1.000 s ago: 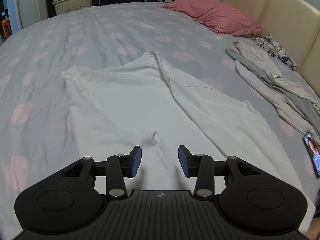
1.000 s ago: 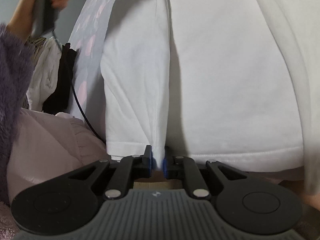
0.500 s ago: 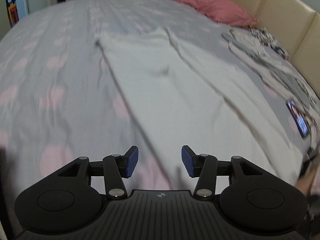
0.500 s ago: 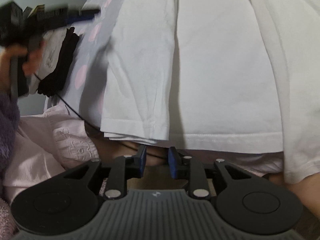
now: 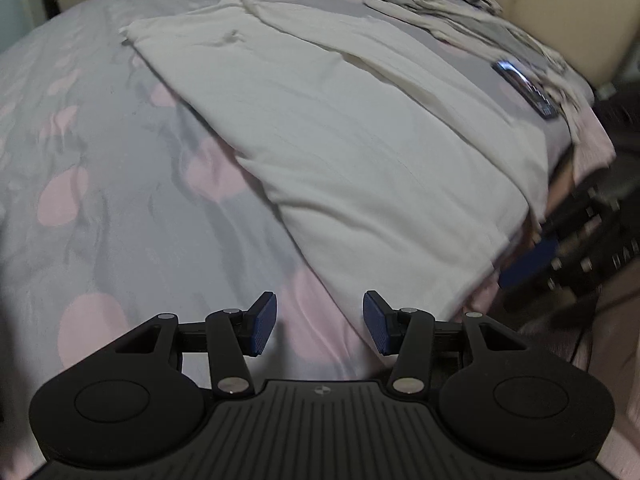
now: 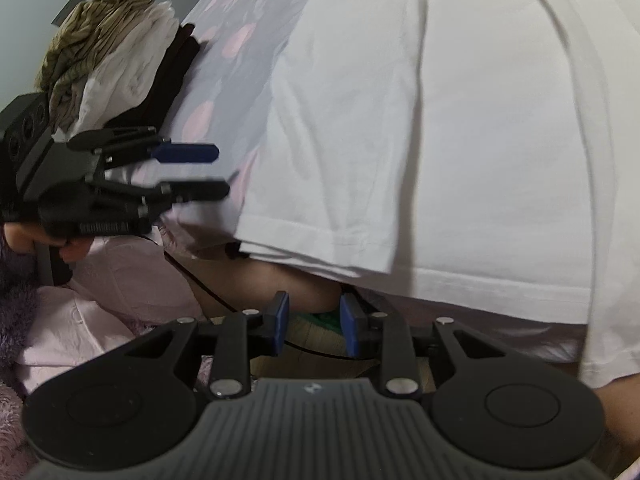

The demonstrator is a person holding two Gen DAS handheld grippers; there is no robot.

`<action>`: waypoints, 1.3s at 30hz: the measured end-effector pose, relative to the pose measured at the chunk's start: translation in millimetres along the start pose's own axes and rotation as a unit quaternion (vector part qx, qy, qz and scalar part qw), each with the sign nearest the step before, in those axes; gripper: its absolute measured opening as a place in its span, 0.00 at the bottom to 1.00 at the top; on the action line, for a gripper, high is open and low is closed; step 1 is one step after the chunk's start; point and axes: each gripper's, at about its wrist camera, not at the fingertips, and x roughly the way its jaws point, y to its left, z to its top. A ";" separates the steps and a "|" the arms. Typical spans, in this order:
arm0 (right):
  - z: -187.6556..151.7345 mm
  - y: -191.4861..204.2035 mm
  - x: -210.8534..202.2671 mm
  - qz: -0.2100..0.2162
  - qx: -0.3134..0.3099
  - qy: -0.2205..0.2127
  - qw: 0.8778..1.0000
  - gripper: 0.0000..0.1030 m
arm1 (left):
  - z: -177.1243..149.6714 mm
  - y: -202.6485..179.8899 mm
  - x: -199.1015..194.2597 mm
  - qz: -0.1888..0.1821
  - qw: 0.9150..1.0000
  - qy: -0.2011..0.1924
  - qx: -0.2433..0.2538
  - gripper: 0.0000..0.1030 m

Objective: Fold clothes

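Bed sheet [image 5: 120, 208], grey with pink spots, spans the field beyond both jaws. White T-shirt [image 5: 360, 152] lies folded lengthwise ahead and right of the left gripper [image 5: 319, 322], jaws spread, empty. Its hem [image 6: 460, 276] hangs just above the right gripper [image 6: 312, 322], jaws parted, holding nothing. Phone [image 5: 524, 88] lies far right.

I see the shirt [image 5: 360, 152] flat on the bed [image 5: 100, 184], its hem over the near edge | phone [image 5: 526, 90] and loose clothes [image 5: 440, 4] right of it | clothes stack [image 6: 120, 64] at far left | my left hand-held gripper [image 5: 319, 322] over bare sheet left of the shirt | right hand-held gripper [image 6: 313, 320] below the hem
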 end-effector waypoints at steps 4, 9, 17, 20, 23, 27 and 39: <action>0.7 7.2 4.4 0.005 -0.013 0.010 1.000 0.32 | -19.5 -24.4 3.1 0.022 0.998 0.013 0.057 0.44; -0.2 13.9 8.7 0.008 -0.023 0.016 1.000 0.33 | -36.4 -47.1 10.6 0.043 0.995 0.017 0.094 0.39; -4.0 16.6 8.1 0.003 -0.025 0.015 1.000 0.34 | -39.2 -65.7 17.2 0.096 0.988 0.000 0.120 0.24; -4.5 17.3 9.1 0.002 -0.025 0.015 1.000 0.34 | -42.5 -79.9 17.2 0.119 0.982 -0.010 0.144 0.11; -4.2 18.0 10.3 0.001 -0.027 0.015 1.000 0.34 | -45.3 -91.0 22.2 0.138 0.975 -0.009 0.175 0.01; -3.6 16.8 9.2 -0.001 -0.030 0.014 0.999 0.34 | -40.8 -90.5 11.1 0.135 0.978 -0.012 0.157 0.00; -1.9 12.6 -0.4 -0.002 -0.023 -0.002 1.000 0.37 | -41.4 -59.8 1.7 0.051 0.997 0.046 0.020 0.00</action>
